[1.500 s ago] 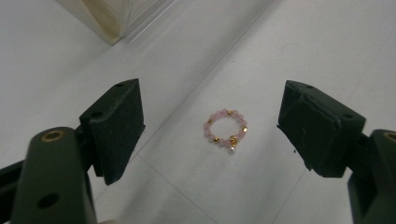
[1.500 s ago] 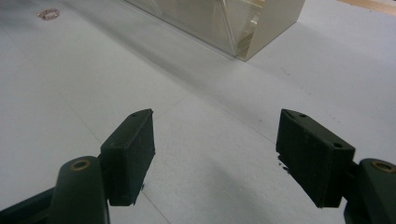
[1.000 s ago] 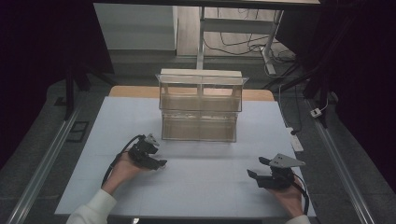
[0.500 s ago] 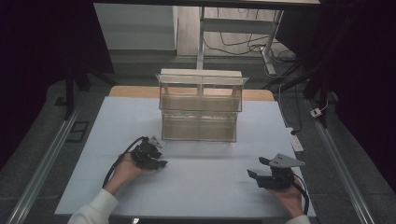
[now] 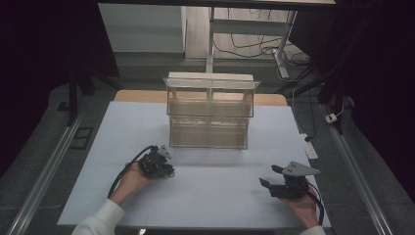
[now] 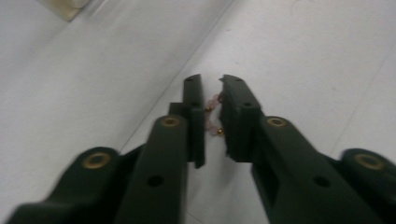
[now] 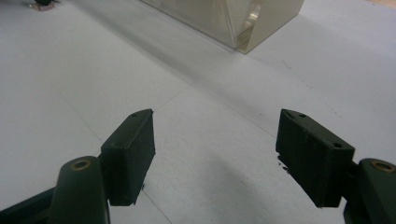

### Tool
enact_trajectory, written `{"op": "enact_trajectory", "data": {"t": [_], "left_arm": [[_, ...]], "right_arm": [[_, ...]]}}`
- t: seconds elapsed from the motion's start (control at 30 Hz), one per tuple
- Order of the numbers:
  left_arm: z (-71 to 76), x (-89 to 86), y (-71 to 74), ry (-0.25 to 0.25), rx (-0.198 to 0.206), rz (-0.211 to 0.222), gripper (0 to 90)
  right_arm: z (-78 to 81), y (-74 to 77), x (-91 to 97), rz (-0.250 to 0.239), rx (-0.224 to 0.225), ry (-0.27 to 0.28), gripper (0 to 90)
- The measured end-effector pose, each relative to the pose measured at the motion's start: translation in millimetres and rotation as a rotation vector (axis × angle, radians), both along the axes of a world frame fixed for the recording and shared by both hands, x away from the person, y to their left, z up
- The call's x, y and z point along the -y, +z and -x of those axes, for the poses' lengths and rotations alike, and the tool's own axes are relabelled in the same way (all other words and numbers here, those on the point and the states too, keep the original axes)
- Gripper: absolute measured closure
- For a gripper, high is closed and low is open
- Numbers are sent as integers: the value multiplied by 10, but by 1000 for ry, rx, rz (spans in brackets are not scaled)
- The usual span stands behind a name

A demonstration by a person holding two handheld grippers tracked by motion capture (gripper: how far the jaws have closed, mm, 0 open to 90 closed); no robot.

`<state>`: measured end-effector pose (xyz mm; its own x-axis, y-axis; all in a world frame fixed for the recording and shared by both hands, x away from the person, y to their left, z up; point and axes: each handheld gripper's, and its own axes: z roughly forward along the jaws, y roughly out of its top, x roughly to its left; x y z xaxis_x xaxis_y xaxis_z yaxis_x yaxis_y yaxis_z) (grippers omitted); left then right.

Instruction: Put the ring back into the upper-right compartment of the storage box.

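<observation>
No writing can be read anywhere. The left hand-held gripper (image 6: 212, 109) has just been closing its jaws on a pink beaded bracelet (image 6: 213, 114), low on the white counter (image 5: 205, 196) near the clear acrylic organiser (image 5: 209, 110). The right hand-held gripper (image 7: 215, 154) is wide open, holding nothing.

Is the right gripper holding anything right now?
No, the right gripper has its jaws spread wide over the bare white table with nothing between them.

OBSTACLE: clear plastic organizer (image 5: 210, 110) at table (image 5: 220, 196) rear centre | FREE: open table surface between both grippers
</observation>
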<state>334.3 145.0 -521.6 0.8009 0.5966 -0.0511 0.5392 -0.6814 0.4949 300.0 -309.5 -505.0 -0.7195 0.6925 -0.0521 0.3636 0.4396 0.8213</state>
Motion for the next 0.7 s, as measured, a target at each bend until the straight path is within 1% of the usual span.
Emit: {"op": "enact_trajectory", "data": {"t": [0.03, 0.07, 0.17, 0.33, 0.37, 0.5, 0.6, 0.7], "left_arm": [[2, 1, 0, -1, -3, 1, 842], [5, 2, 0, -3, -2, 1, 861], [12, 1, -2, -5, 5, 1, 864], [18, -19, -5, -5, 10, 14, 869], [19, -25, -2, -5, 16, 17, 869], [26, -78, 46, 14, 32, 61, 871], [36, -121, 83, 18, 41, 87, 870], [50, -145, 109, 5, 39, 124, 870]], "right_arm": [[-2, -2, 3, -5, -2, 4, 278], [-1, -4, 5, 0, -1, -1, 278], [-2, -6, 8, -2, -5, 4, 278], [1, -7, 3, -2, -5, 6, 278], [0, -7, 4, -2, -4, 6, 278], [-1, -5, 10, -1, -5, 2, 278], [0, -9, 6, -1, -5, 1, 278], [0, -12, 2, -5, -6, 6, 279]]}}
